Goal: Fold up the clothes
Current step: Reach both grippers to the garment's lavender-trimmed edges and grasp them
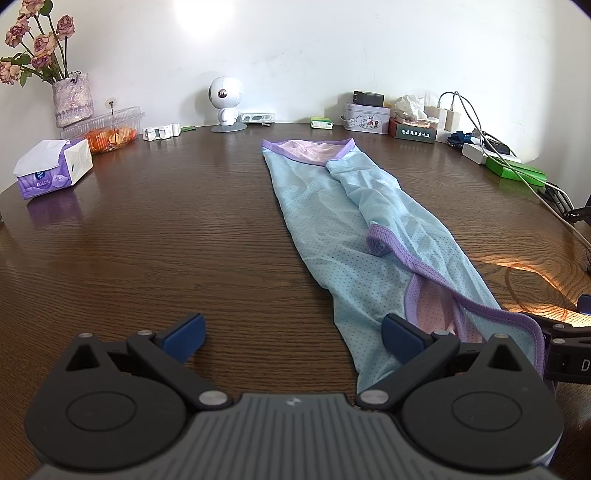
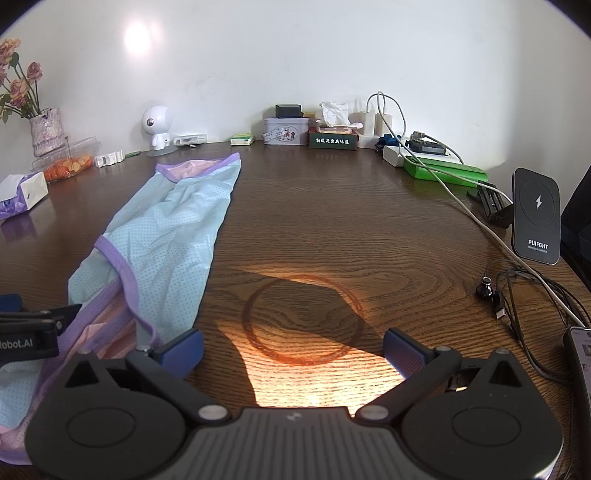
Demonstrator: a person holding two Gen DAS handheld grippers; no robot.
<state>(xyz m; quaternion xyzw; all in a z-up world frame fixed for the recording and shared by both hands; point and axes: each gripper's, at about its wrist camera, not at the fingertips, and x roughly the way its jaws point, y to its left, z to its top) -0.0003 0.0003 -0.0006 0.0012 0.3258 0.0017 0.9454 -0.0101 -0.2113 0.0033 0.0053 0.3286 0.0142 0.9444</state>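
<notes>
Two grippers: both seen with jaws spread wide, nothing held
Left gripper [image 1: 293,334]: right finger resting over the garment's near edge
Right gripper [image 2: 293,345]: above bare wood, beside the garment
Garment [image 1: 343,225]: light-blue mesh top with purple trim, laid lengthwise on the wooden table [image 1: 166,229]

The room is evenly bright. A round glare spot sits on the wall [image 1: 199,14]. A warm sunlit patch falls on the table [image 2: 314,369], cut by a sharp dark shadow. Both views are crisp but bow strongly at the edges, with dark corners. The table's gloss mirrors the tissue pack [image 1: 51,166].
</notes>
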